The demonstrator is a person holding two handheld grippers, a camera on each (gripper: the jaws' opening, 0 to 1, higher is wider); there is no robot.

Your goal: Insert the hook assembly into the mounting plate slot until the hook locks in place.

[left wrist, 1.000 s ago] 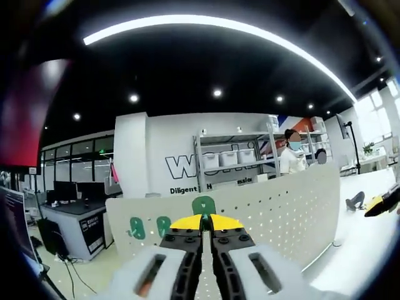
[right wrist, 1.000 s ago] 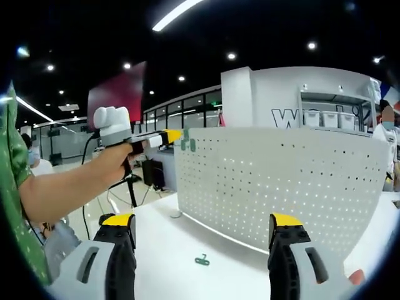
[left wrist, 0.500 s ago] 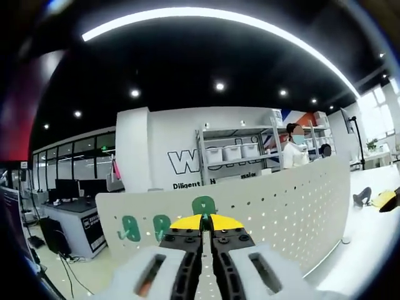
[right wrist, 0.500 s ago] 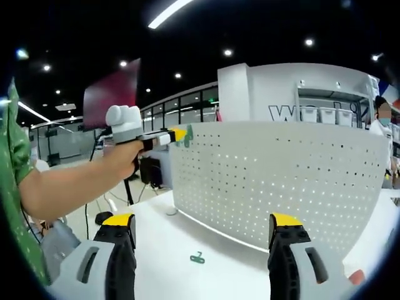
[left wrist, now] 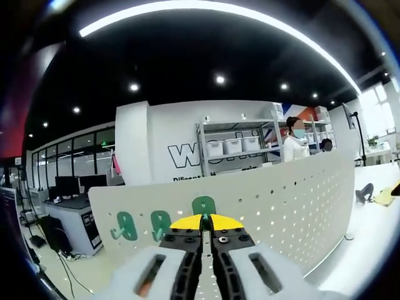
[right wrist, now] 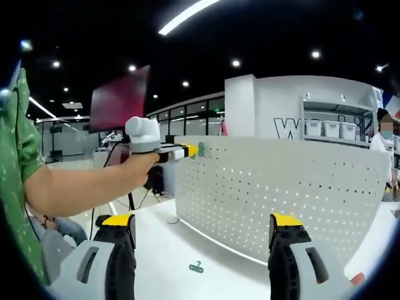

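Observation:
A white curved perforated mounting plate [left wrist: 287, 206] [right wrist: 281, 194] stands upright on a white table. In the left gripper view, my left gripper [left wrist: 202, 219] is shut on a green hook [left wrist: 203, 204], held against the plate near its top edge. Two other green hooks [left wrist: 125, 225] [left wrist: 160, 221] hang on the plate to its left. The right gripper view has the left gripper [right wrist: 187, 150] at the plate's upper left corner, held by a person's hand. My right gripper [right wrist: 200, 234] is open and holds nothing. A loose green hook [right wrist: 196, 267] lies on the table between its jaws.
The white table [right wrist: 162, 250] runs in front of the plate. A person's bare arm with a green sleeve [right wrist: 15, 156] reaches in from the left. Shelving with white bins [left wrist: 231, 150] and desks with monitors [left wrist: 69, 187] stand behind. A black and yellow tool [left wrist: 384, 194] lies at the far right.
The left gripper has pushed the green hook closer against the plate; the two hung hooks have slid left in its view. In the right gripper view the left gripper has shifted right.

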